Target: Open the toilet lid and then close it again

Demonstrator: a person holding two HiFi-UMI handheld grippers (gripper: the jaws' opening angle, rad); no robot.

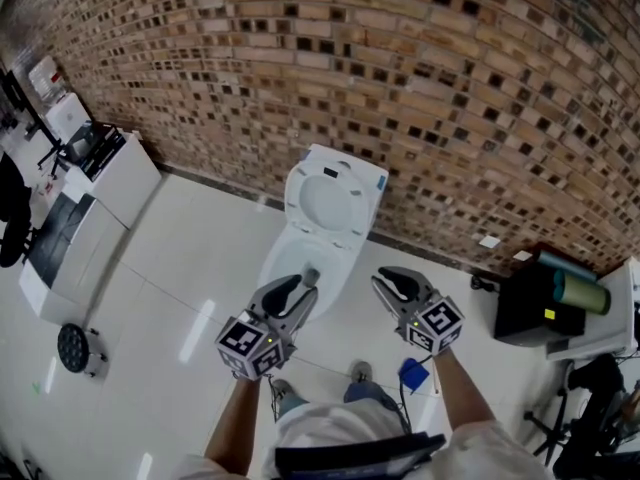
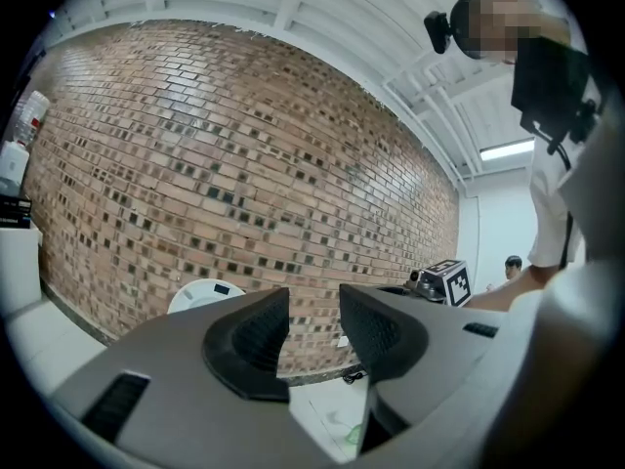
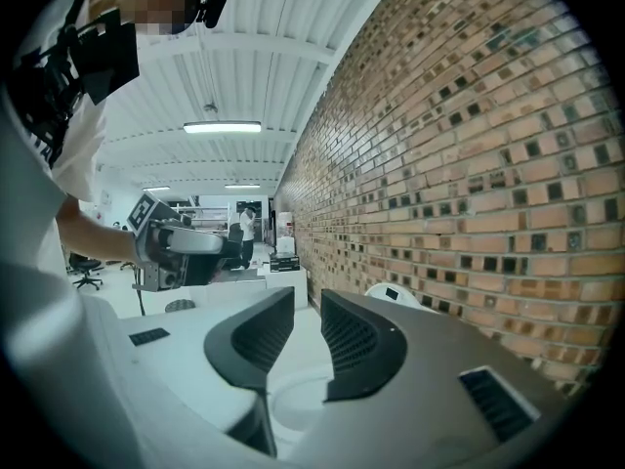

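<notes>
Head view: toilet lid (image 1: 333, 190) raised at frame centre, leaning against the brick wall (image 1: 450, 88), open bowl (image 1: 300, 253) just below it. Left claw (image 1: 298, 288) below centre, tips overlapping the bowl's near rim in the picture; contact cannot be told. Right claw (image 1: 392, 284) to the right of the bowl, apart from it. Left gripper view: left claw (image 2: 312, 316) spread, nothing between the pads, only brick wall and floor beyond. Toilet lid (image 2: 210, 293) small at lower left, marker cube (image 2: 450, 280) of the right claw at right. Right gripper view: right claw (image 3: 307, 325) parted by a narrow slit, pinching nothing. Low in that slit, the white bowl (image 3: 293, 399), which the left gripper view does not show. Lid right of centre, left claw at left.
</notes>
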